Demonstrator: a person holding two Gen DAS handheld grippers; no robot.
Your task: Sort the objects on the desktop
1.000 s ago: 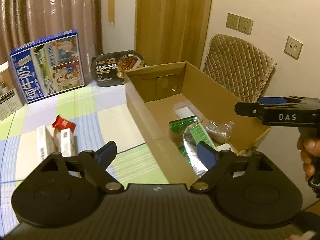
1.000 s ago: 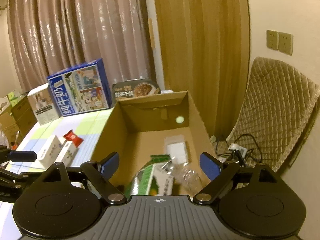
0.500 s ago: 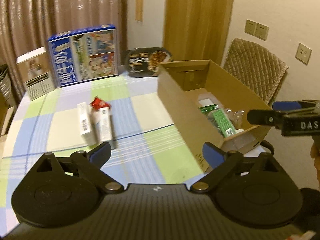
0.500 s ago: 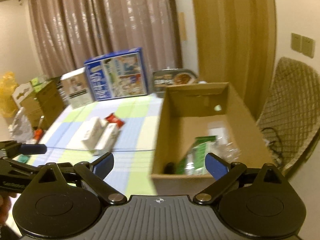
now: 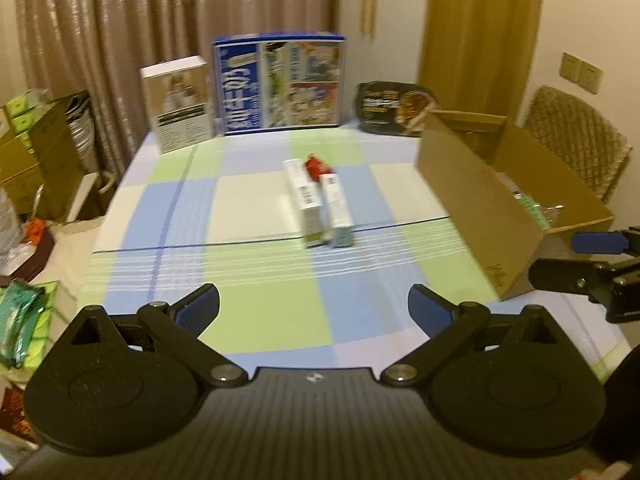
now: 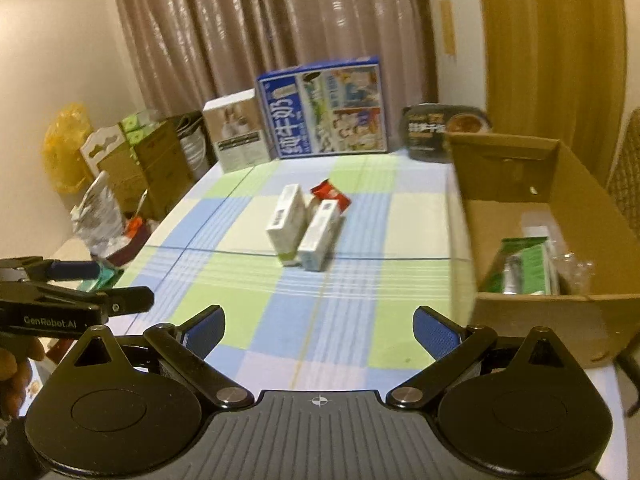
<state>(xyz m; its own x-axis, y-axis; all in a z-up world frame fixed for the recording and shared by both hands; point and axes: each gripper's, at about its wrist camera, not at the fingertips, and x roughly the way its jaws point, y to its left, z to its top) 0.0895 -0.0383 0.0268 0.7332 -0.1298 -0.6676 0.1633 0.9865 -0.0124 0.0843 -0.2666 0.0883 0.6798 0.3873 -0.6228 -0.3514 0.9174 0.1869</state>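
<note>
Two white cartons (image 5: 306, 204) (image 5: 336, 210) lie side by side mid-table, with a red packet (image 5: 316, 166) just behind them. They also show in the right wrist view as cartons (image 6: 286, 224) (image 6: 320, 236) and red packet (image 6: 330, 196). An open cardboard box (image 6: 540, 316) stands at the table's right, holding a green packet (image 6: 520, 264) and clear plastic wrapping (image 6: 576, 268). My left gripper (image 5: 312, 304) is open over the near cloth, empty, well short of the cartons. My right gripper (image 6: 318, 320) is open and empty beside the box's near corner.
A blue milk case (image 5: 280, 84), a white box (image 5: 178, 104) and a black food tray (image 5: 394, 108) line the table's far edge. A quilted chair (image 5: 576, 136) stands behind the cardboard box (image 5: 480, 208). Boxes and bags (image 5: 40, 152) crowd the floor at left.
Both grippers have swung left from over the cardboard box to face the table's middle. Their jaws have widened a little. The cartons and red packet have not moved.
</note>
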